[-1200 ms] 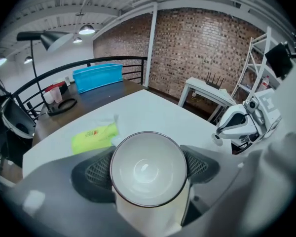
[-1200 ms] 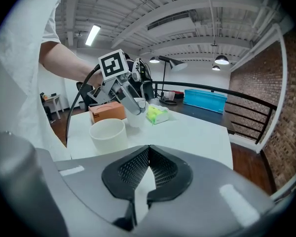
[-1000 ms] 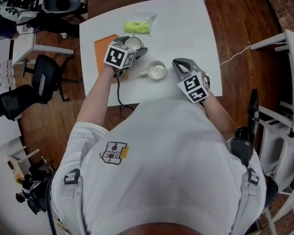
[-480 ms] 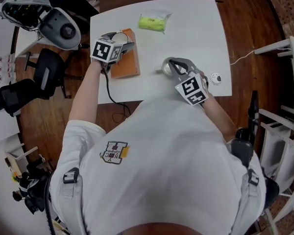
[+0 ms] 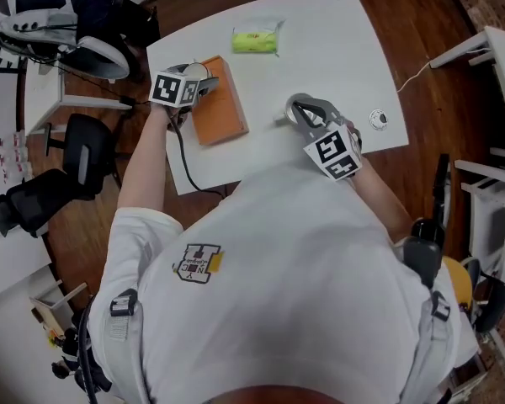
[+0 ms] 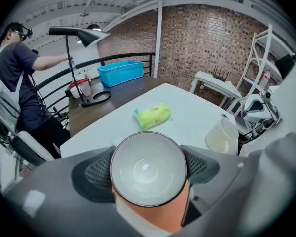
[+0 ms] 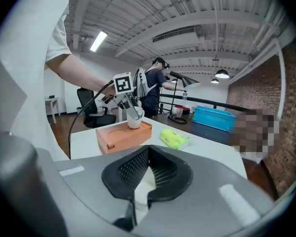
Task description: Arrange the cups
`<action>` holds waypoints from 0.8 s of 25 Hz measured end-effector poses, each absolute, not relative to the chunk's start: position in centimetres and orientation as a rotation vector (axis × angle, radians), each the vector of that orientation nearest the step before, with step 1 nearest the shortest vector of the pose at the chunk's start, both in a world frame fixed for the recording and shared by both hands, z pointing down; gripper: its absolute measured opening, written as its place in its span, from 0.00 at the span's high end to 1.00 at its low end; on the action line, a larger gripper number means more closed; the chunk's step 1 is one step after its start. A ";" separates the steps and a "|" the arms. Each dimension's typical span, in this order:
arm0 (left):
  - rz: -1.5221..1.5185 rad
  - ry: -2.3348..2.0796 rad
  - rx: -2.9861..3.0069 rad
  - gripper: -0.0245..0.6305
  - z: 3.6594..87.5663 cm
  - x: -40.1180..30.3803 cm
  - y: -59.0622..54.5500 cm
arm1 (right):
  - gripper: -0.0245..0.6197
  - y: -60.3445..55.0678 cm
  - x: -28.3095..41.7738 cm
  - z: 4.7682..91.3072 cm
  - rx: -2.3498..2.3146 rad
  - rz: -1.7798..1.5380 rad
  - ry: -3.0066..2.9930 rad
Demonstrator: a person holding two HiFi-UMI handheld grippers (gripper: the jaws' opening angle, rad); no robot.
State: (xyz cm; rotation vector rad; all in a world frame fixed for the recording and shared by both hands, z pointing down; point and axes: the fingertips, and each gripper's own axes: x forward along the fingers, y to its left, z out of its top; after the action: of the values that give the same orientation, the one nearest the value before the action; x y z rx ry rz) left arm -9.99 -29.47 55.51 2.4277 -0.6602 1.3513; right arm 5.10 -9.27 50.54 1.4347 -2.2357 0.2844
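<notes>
Clamped from both sides on a white cup [image 6: 147, 163], mouth up and empty, in the left gripper [image 6: 149, 173]. Held right over the far end of the orange tray [image 5: 221, 108], at or just above its surface; cannot tell whether already resting there. Pressed together with nothing pinched, in the right gripper [image 7: 148, 154]; only some white of the second cup [image 6: 221, 136] seen through the gap below the pads.

Seems about halfway: first cup nearly placed but not yet released. Second cup apparently on the white table [image 5: 320, 49], beside the tray, with the near round recess [image 7: 117, 131] free for it.

Left forearm stretched forward, gripper pointing steeply down. Right hand close to the body, gripper tilted gently downward over the second cup.
</notes>
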 end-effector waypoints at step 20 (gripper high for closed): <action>1.321 -0.555 2.444 0.33 56.1 -8.5 -29.8 | 0.96 -9.0 5.5 51.5 1.505 0.339 -2.181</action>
State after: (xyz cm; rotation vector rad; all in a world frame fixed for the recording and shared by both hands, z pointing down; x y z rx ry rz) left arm -8.48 -29.82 56.11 2.4437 -0.5549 1.3209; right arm 5.49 -8.97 51.45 1.5050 -2.1809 0.3387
